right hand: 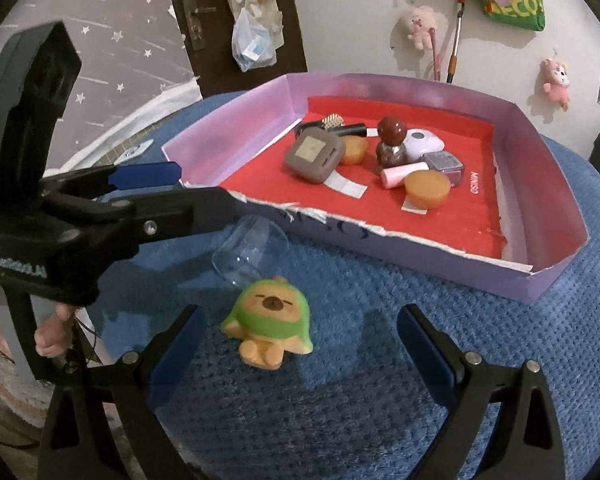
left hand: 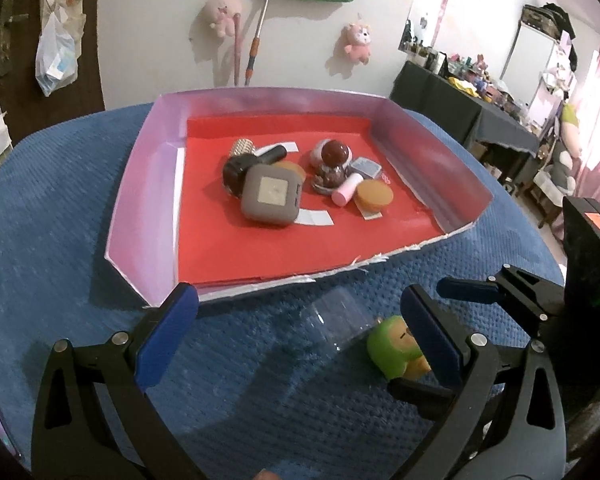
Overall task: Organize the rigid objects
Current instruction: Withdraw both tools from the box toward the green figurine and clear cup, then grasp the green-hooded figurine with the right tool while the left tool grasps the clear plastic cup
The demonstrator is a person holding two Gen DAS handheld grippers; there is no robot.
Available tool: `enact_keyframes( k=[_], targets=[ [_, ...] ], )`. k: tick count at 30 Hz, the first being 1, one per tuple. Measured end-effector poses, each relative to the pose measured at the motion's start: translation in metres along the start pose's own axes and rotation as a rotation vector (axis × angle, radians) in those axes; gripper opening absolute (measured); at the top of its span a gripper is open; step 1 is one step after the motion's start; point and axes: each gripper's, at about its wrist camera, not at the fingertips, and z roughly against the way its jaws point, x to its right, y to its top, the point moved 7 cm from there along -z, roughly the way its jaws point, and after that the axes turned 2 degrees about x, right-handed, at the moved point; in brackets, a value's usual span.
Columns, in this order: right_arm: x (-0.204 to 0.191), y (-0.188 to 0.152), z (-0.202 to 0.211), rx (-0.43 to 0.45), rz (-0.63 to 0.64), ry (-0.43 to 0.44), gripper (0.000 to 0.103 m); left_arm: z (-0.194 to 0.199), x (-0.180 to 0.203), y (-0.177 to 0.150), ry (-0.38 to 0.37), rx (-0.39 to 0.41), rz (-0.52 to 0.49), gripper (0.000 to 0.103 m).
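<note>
A: Left gripper [left hand: 300, 336]?
B: Jaws wide, empty, above the blue worktop [left hand: 60, 208]; the clear cup [left hand: 336, 320] lies on its side between them.

A: Toy?
B: Green-hooded capybara figure [right hand: 270, 322] on the worktop, at 6 o'clock from the cup, outside the tray.

A: Tray?
B: Purple-walled, red-floored tray [right hand: 540, 168] at 12 o'clock, holding a grey square device [right hand: 314, 154], brown ball-topped bottle [right hand: 392, 140], pink tube [right hand: 402, 174], orange pucks [right hand: 426, 190].

A: Right gripper [right hand: 300, 352]?
B: Jaws wide, empty, low at 6 o'clock, toy between them.
</note>
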Motion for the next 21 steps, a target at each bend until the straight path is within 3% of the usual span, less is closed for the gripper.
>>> enact_keyframes(
  k=[11,17,21],
  targets=[
    [0.024,-0.003,0.017,0.026,-0.046,-0.035,0.099,-0.006,0.005,-0.006,-0.012,-0.02,-0.001,0.103],
    [0.065,-0.001,0.044,0.077,-0.094,-0.216,0.099,-0.012,0.007,-0.011,-0.015,-0.045,0.007,0.103],
    [0.067,-0.001,0.05,0.089,-0.122,-0.13,0.099,-0.015,0.003,-0.016,-0.009,-0.054,0.023,0.102]
  ],
)
